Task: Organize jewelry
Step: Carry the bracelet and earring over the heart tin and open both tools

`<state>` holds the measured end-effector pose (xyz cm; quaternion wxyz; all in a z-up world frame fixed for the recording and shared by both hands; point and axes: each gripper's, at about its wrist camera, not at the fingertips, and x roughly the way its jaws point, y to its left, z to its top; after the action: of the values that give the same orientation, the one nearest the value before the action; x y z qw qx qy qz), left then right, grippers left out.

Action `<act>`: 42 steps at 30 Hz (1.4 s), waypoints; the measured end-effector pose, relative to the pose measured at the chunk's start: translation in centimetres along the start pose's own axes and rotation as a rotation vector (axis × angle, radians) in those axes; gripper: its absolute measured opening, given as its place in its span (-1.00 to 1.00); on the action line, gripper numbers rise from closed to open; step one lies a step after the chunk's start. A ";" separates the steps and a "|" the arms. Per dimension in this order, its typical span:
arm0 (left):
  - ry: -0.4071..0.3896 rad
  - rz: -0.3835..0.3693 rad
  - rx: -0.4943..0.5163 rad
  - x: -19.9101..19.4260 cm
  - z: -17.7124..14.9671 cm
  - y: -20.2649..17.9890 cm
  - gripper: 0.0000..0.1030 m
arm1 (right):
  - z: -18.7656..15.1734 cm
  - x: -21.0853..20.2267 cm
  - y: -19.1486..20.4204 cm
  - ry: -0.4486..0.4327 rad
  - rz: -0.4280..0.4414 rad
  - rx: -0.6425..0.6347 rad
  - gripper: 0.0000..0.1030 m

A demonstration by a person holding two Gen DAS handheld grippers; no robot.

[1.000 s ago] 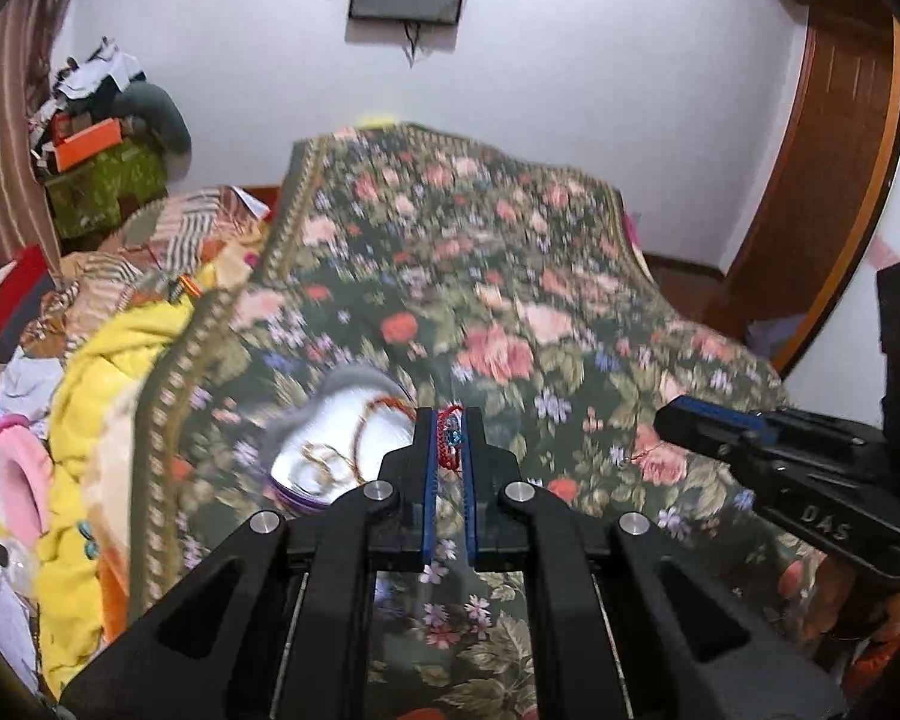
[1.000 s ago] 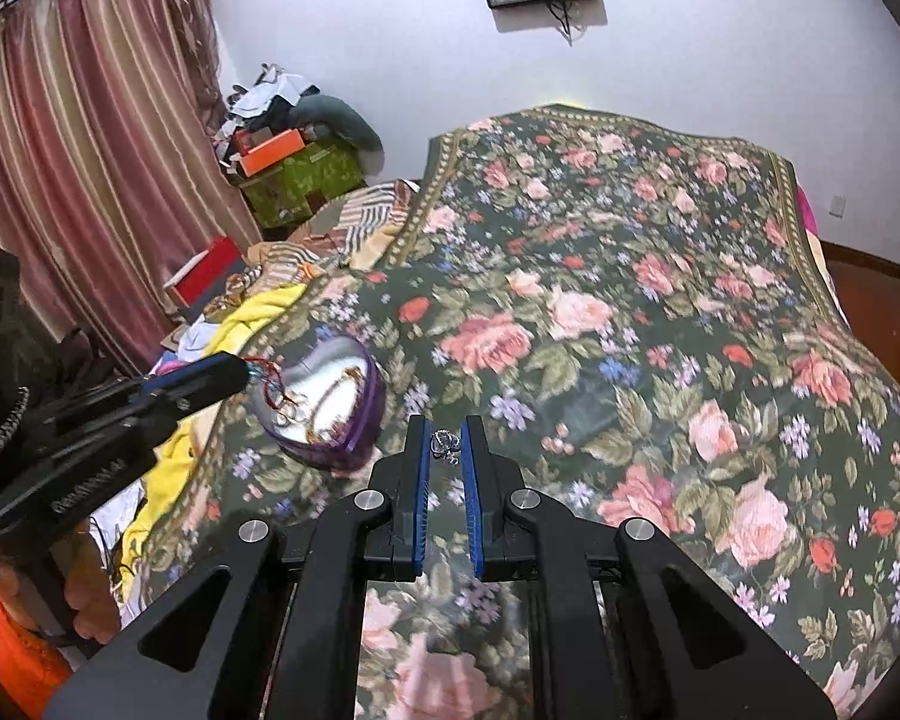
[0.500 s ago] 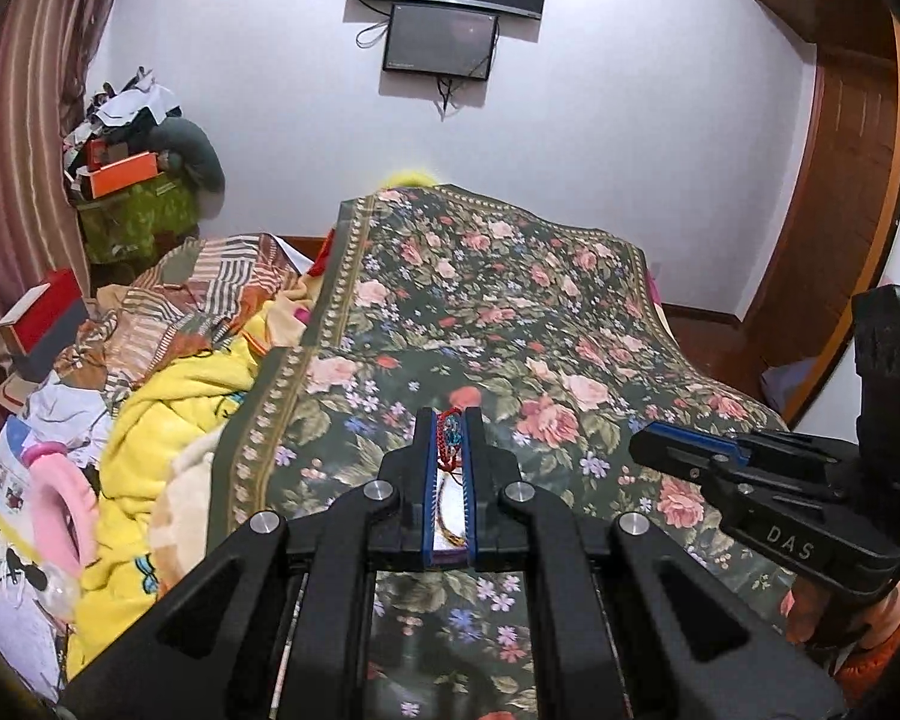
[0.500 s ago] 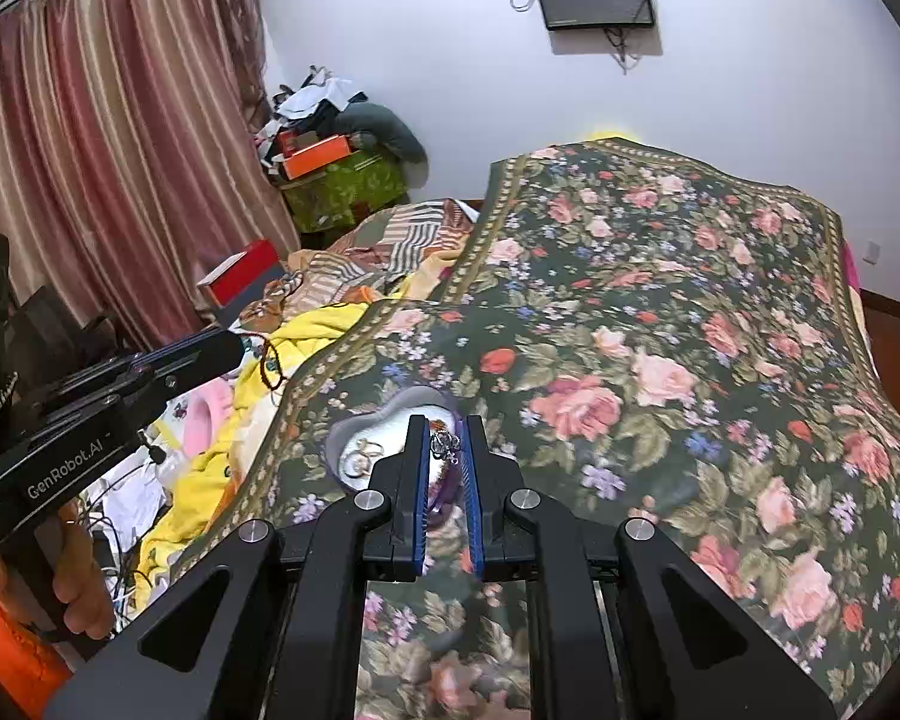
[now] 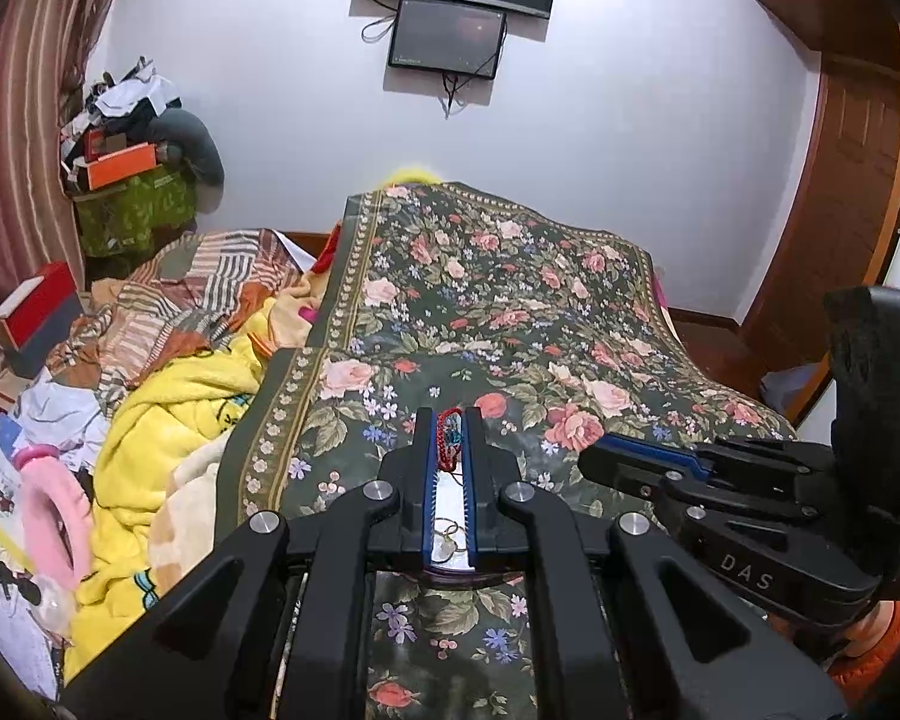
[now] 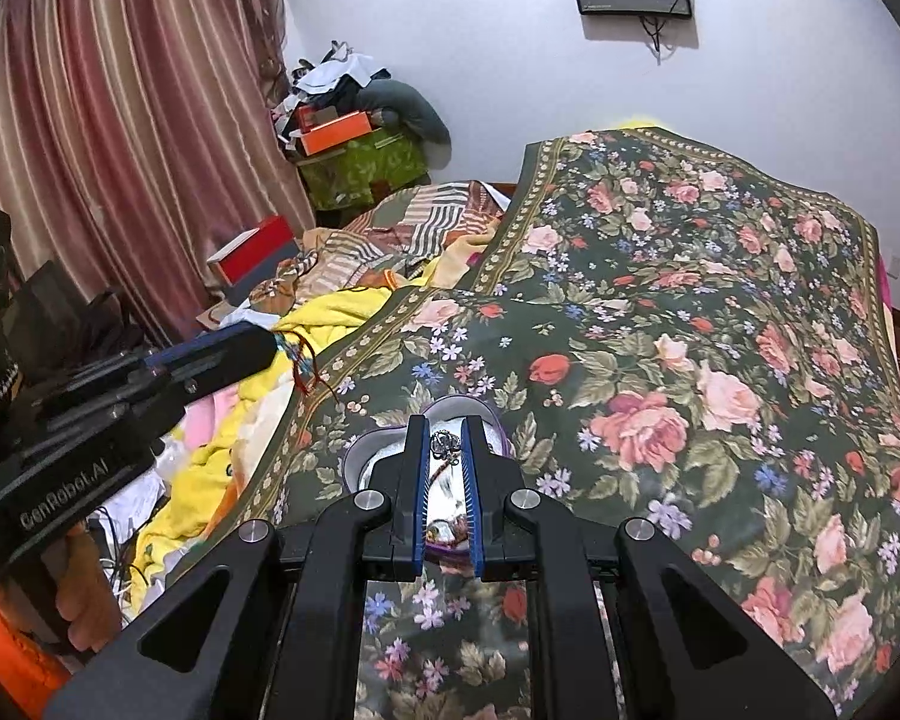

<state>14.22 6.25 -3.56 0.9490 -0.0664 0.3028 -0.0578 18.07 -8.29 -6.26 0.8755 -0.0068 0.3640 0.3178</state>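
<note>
The left gripper (image 5: 450, 438) is closed on a red beaded bracelet (image 5: 448, 443), pinched upright between its blue pads with a loop showing above the tips; seen from the right wrist, the same bracelet's red threads dangle from those tips to the left (image 6: 301, 360). The right gripper (image 6: 446, 450) is closed on a small dark metal piece (image 6: 444, 444), a tangle of rings or chain too small to name.

Both grippers hang over the heart-shaped jewelry tray (image 6: 384, 441), which rests on the floral bedspread (image 6: 690, 312) near the bed's near-left corner, by the yellow blanket (image 5: 174, 420). In each wrist view the tray lies directly below and just behind the fingertips, its silvery inside showing through the gap between the fingers, with a gold ring or chain (image 5: 447, 531) already lying in it. The right gripper appears squarely above the tray; the left one's tips look to reach past its far rim.

I judge the coming move to be a straight drop into the tray. The tray's lobes face the far side, its point toward the person.
</note>
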 end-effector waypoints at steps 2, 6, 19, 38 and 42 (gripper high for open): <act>0.014 -0.007 -0.003 0.6 -0.2 0.2 -0.89 | 0.1 0.5 0.0 0.007 0.002 -0.003 -0.82; 0.041 -0.023 -0.005 1.7 -0.7 0.5 -0.89 | 0.0 1.6 0.1 0.023 0.007 -0.005 -0.82; 0.118 -0.038 0.002 4.6 -2.1 1.3 -0.89 | -0.8 5.4 -0.4 0.097 0.028 0.013 -0.82; 0.211 -0.046 0.007 7.2 -4.1 1.1 -0.89 | -1.8 6.8 -0.6 0.146 0.019 -0.006 -0.81; 0.217 -0.041 0.003 7.0 -4.1 1.2 -0.87 | -1.6 6.6 -0.7 0.149 0.023 0.000 -0.81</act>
<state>17.61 6.03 -11.05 0.9093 -0.0646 0.4024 -0.0843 20.90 -5.60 -11.82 0.8424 -0.0265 0.4280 0.3263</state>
